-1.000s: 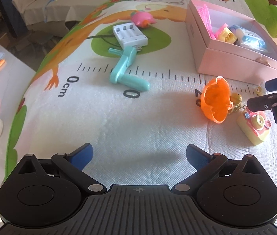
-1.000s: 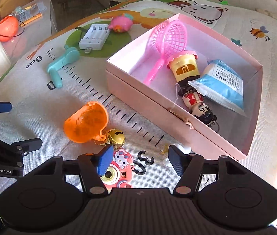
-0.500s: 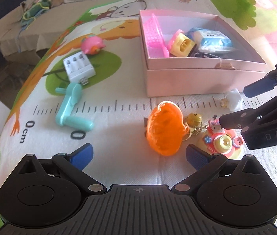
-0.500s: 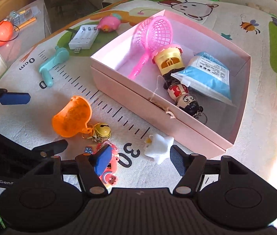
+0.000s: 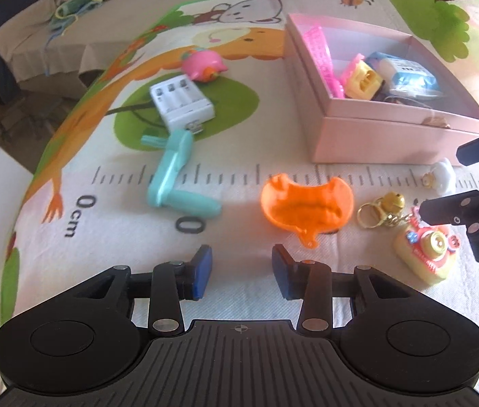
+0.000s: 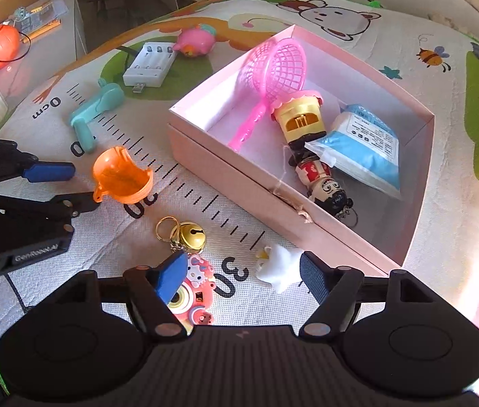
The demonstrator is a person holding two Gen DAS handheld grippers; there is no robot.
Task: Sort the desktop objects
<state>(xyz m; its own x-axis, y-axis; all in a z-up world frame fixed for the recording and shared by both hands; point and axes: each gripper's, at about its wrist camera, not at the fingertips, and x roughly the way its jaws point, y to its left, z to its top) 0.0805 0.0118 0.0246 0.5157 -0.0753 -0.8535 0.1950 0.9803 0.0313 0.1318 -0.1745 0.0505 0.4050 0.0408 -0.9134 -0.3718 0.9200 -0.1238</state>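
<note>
both tongs are empty right now. left gripper [image 5: 241, 271] has its blue pads partly apart, with a gap about as wide as the little tab on the orange plastic scoop cup [image 5: 307, 207], and it holds nothing. right gripper [image 6: 239, 276] is spread wide and also holds nothing.

the pink cardboard box [image 6: 266, 183] is the place where things go. inside it already lie a pink net scoop [image 6: 273, 71], a yellow toy with a pink frill [image 6: 302, 118], a blue and white packet [image 6: 364, 146] and a small doll figure [image 6: 327, 190].

the orange cup lies on the printed play mat [image 5: 110, 247], in front of the box and a bit to its left, with its tab pointing at the left gripper. it looks like the left one is going for this cup. to do it well, i think it should open a bit more, slide one pad inside the cup and one outside the thin wall, then squeeze softly, since the cup is light and may skid.

just in front of the box sit a gold bell on a ring [image 6: 190, 234], a pink and yellow toy camera [image 6: 192, 291] and a white star charm [image 6: 281, 268]. the right gripper hangs over the camera and the star. it should pick just one and close around its middle, so the bell chain does not drag along.

far left of the box lie a teal plastic handle [image 5: 175, 176], a white battery charger [image 5: 181, 105] and a pink round toy [image 5: 203, 64], still to sort.
</note>
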